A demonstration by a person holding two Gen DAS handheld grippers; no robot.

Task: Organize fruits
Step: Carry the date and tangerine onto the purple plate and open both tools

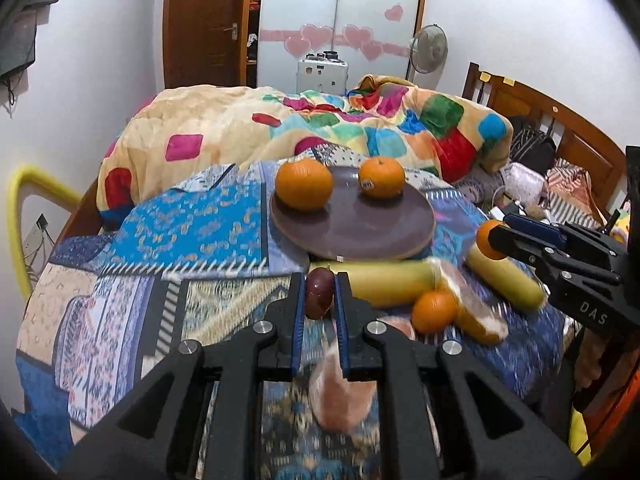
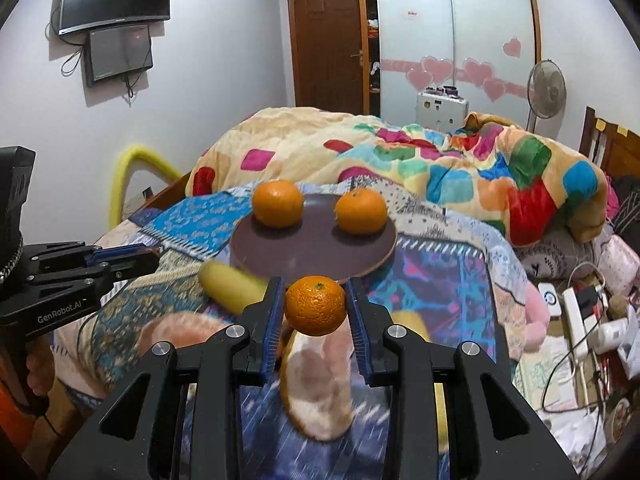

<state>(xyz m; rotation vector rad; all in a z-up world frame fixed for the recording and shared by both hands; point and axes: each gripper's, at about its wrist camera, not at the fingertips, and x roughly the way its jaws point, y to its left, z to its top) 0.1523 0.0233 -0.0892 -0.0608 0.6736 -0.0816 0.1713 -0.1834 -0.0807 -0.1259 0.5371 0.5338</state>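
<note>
A brown plate (image 1: 360, 228) lies on a patterned cloth and carries two oranges (image 1: 305, 184) (image 1: 382, 178); it also shows in the right wrist view (image 2: 320, 252). My left gripper (image 1: 319, 296) is shut on a dark purple fruit (image 1: 319, 294), held above the cloth in front of the plate. My right gripper (image 2: 316, 306) is shut on a small orange (image 2: 316, 305), held just before the plate's near rim; it shows at the right of the left wrist view (image 1: 491, 240). Bananas (image 1: 390, 284) (image 1: 506, 282), another orange (image 1: 434, 311) and wrapped pomelo pieces (image 2: 318, 384) lie below.
A bed with a bright patchwork blanket (image 1: 320, 128) rises behind the plate. A yellow chair frame (image 1: 24, 208) stands at the left. Cables, a power strip (image 2: 576, 316) and clutter lie at the right. A fan (image 2: 546, 90) and wardrobe stand at the back.
</note>
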